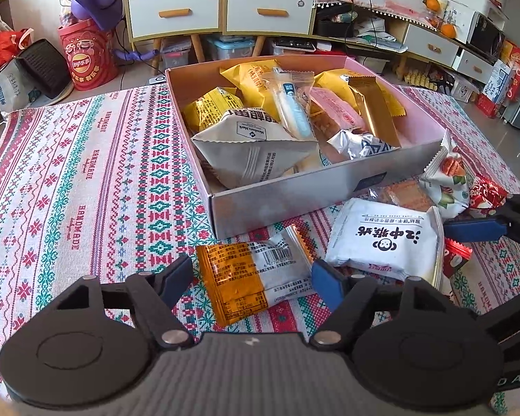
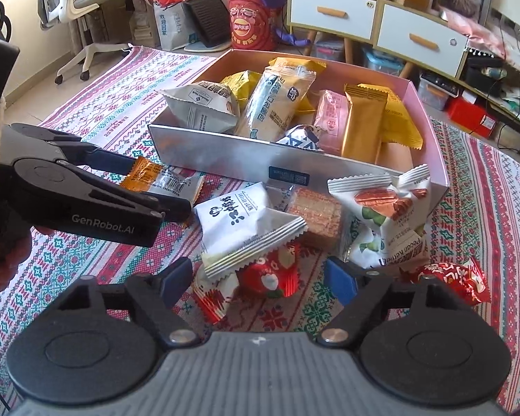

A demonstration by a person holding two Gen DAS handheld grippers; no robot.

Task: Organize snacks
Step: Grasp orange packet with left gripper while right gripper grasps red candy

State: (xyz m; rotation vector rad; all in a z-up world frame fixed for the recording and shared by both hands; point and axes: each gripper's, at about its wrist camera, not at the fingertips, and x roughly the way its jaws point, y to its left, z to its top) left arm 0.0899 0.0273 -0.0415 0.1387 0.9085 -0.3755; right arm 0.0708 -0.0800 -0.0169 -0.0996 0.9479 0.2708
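Between my left gripper (image 1: pixel 251 277) jaws sits the orange-and-white snack packet (image 1: pixel 253 277), pads not pressing; right gripper (image 2: pixel 260 277) jaws gape around the red candy wrapper (image 2: pixel 267 277).

Left gripper (image 1: pixel 251 274) at frame bottom, jaws either side of an orange-and-white packet (image 1: pixel 249 279) on the cloth (image 1: pixel 86 173). Box (image 1: pixel 294 197) of snacks at centre; white packet (image 1: pixel 386 237) lower right.

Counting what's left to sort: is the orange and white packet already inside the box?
No, the orange and white packet lies on the cloth outside the box.
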